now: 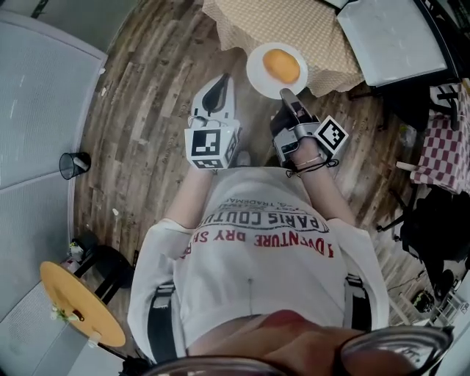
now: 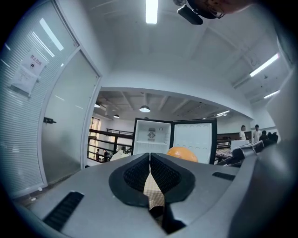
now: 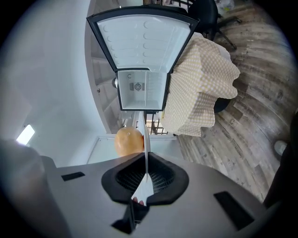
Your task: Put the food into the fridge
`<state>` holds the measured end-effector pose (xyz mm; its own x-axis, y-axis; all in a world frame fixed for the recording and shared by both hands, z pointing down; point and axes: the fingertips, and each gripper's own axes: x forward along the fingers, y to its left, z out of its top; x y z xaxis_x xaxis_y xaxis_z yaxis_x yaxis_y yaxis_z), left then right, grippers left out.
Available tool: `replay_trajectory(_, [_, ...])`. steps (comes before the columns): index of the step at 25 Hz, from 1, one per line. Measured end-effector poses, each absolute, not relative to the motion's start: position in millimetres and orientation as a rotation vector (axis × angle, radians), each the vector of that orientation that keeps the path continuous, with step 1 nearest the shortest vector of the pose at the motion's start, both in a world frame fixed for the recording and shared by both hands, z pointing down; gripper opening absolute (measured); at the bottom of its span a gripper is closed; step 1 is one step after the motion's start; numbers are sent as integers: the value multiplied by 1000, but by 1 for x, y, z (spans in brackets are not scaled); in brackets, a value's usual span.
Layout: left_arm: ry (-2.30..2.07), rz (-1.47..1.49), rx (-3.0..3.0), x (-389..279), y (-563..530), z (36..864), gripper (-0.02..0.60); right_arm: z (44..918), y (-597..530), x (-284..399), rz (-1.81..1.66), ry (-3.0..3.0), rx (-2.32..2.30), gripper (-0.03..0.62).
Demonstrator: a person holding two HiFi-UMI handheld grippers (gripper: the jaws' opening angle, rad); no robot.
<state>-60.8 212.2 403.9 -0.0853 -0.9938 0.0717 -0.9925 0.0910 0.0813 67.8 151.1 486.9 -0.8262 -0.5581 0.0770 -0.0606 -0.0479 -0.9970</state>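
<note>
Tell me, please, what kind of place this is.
Probably an office hall staged as a dining corner: small white open fridge, beige checked tablecloth, brown wood-plank floor.

Head camera: steeply down over my chest onto floor (image 1: 147, 110), near. Camera on my left gripper (image 1: 220, 82): level, facing open fridge (image 2: 174, 137), well apart. Camera on my right gripper (image 1: 288, 95): rolled sideways, same fridge (image 3: 139, 88). All three share bun (image 1: 281, 66) on plate (image 1: 257, 71).

- Your T-shirt (image 1: 257, 253) is white and short-sleeved, with red and dark lettering across the chest.
- Black straps (image 1: 160, 323) run down each side of it.
- A dark cord (image 1: 312, 163) circles your right wrist.
- Your left gripper (image 1: 222, 78) and right gripper (image 1: 286, 94) are grey with black ribbed pads (image 2: 135, 174), and each carries a black-and-white marker cube (image 1: 208, 145).
</note>
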Motion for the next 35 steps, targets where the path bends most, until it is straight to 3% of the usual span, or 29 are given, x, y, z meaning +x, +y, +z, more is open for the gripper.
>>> replay_trajectory(15, [-2241, -39, 1969, -134, 157, 432, 28, 517, 83, -3, -2012, 1874, -671, 34])
replay_trajectory(35, [-2172, 27, 2048, -210, -89, 429, 28, 504, -144, -80, -1977, 1813, -660, 34])
